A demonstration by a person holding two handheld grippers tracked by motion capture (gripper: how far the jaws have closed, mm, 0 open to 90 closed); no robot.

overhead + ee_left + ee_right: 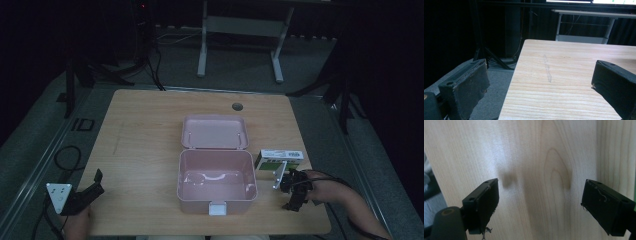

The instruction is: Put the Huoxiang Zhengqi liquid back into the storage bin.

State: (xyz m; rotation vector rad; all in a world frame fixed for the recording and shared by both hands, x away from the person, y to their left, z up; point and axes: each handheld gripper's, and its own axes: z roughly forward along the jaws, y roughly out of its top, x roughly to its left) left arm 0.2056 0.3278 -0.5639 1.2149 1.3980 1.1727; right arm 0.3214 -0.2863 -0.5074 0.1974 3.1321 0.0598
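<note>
A pink lidded box (216, 196) stands open in the middle of the wooden table (145, 130), its lid (215, 132) laid back and the inside bare. A small green and white carton (279, 159) lies just right of it. My right gripper (294, 197) hovers in front of the carton, pointing down at the table. In the right gripper view it (539, 195) is open over bare wood. My left gripper (97, 184) rests at the table's front left corner. In the left gripper view it (539, 75) is open, with nothing between its jaws.
A round cable hole (237, 106) sits near the table's far edge. Behind the table stands a white desk frame (240, 30). Cables (67, 157) loop on the grey floor at the left. The table's left edge (511, 80) runs close to my left gripper.
</note>
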